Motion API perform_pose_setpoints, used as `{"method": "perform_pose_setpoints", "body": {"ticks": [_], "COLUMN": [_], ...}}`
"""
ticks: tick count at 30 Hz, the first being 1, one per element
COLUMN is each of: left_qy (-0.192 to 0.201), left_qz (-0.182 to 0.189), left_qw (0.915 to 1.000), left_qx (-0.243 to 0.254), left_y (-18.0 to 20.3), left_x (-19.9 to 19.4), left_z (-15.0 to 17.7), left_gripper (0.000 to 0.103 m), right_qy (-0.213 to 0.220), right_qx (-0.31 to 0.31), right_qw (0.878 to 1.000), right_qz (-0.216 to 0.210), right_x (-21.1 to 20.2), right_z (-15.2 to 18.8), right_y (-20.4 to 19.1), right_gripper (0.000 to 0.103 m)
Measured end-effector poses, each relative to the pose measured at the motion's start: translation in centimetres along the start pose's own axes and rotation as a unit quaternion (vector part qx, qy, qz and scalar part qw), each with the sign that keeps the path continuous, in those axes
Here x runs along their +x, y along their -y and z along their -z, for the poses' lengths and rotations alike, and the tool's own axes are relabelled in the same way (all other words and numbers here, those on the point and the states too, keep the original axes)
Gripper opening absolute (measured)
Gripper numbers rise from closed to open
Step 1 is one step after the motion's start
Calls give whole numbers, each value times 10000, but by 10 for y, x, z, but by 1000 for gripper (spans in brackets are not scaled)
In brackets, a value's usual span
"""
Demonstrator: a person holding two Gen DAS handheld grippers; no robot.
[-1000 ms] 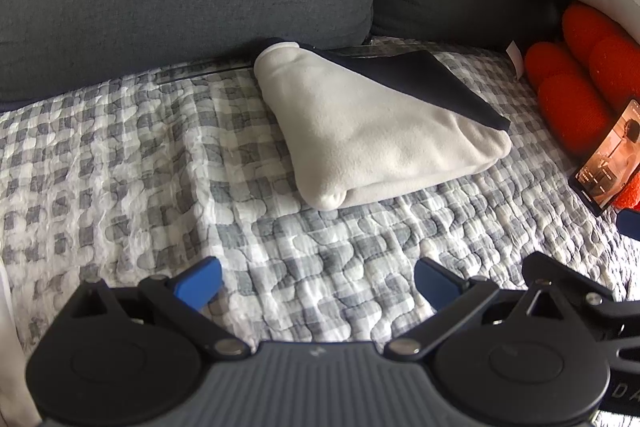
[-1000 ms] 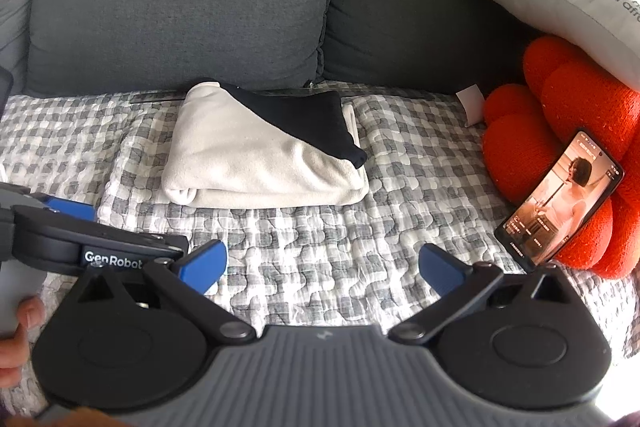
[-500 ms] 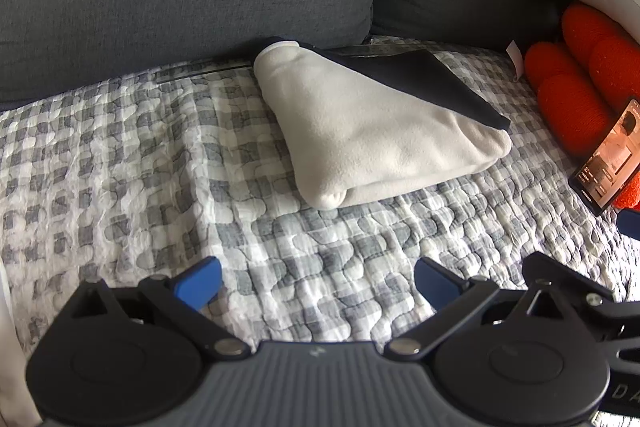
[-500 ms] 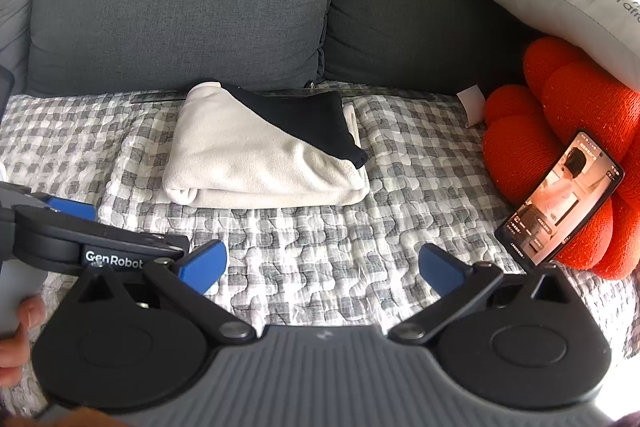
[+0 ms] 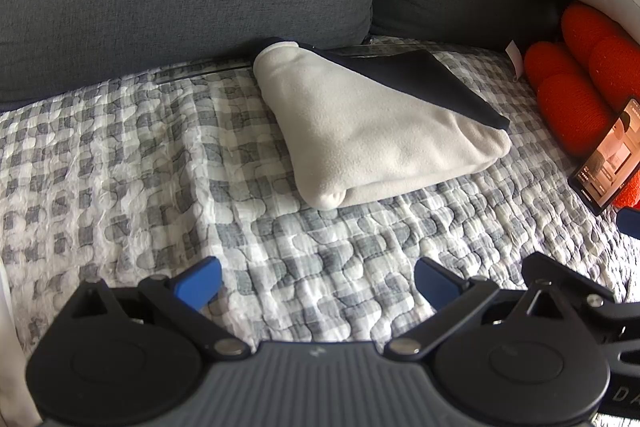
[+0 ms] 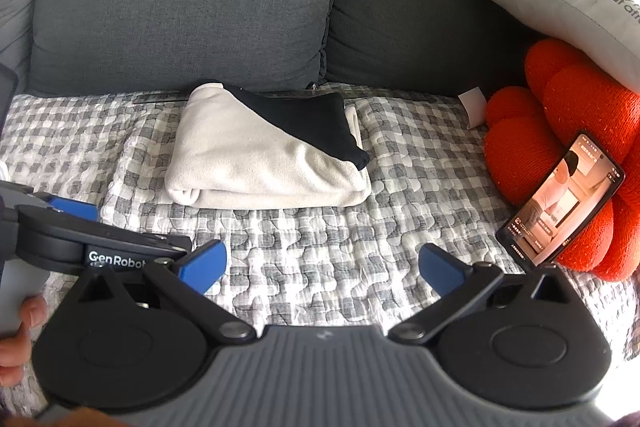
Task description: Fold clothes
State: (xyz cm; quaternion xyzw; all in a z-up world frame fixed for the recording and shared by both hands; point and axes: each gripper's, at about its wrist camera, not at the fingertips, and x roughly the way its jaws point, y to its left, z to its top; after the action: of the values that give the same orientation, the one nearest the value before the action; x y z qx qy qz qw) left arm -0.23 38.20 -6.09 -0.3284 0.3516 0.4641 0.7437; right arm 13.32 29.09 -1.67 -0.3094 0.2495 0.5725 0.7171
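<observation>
- Garment (image 6: 256, 163) is the task's thing: a cream fleece piece with a black part on top, folded into a flat packet at the back of the checked quilt (image 6: 320, 247), just before the grey cushions (image 6: 192, 7).
- Left gripper (image 5: 318, 281): blue pads wide apart, nothing held between them; it is kept low over the quilt, well apart from the garment.
- Right gripper (image 6: 322, 267): also spread wide and empty, facing the packet from the front.
- Change vs. 1 s ago: almost none. Both tools and the packet are found at the same places; only the picture on the phone (image 6: 560, 199), leaned on the red cushion (image 6: 568, 123), is different.
- Meaning: fold is judged as finished for this piece, approx. No grasp is being prepared, so next probably a new item or a stop; this cannot be told.
- A thumb (image 6: 24, 319) is seen at the left gripper's handle.
</observation>
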Motion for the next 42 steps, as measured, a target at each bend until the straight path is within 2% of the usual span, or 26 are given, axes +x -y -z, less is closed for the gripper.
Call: {"method": "perform_pose_setpoints", "body": {"ticks": [17, 21, 26, 34, 42], "left_qy": [-12, 162, 262, 286, 377], "left_qz": [-48, -50, 94, 287, 461], "left_qw": [10000, 9998, 9995, 9989, 9978], "left_qx": [5, 66, 112, 214, 275], "left_y": [1, 3, 0, -11, -20], "left_x": [-6, -33, -71, -119, -154], "left_z": [-1, 1, 13, 40, 61], "left_gripper": [103, 103, 103, 103, 103], "right_qy": [-53, 142, 289, 408, 406], "right_qx": [-54, 218, 597, 407, 414], "right_qw": [10000, 9997, 9974, 9983, 9980], "right_qz": [55, 13, -275, 65, 249], "right_x": [-4, -26, -68, -140, -179], "right_z": [-2, 2, 12, 30, 45], "right_y": [-1, 1, 1, -33, -50], "right_gripper": [103, 103, 103, 103, 103]}}
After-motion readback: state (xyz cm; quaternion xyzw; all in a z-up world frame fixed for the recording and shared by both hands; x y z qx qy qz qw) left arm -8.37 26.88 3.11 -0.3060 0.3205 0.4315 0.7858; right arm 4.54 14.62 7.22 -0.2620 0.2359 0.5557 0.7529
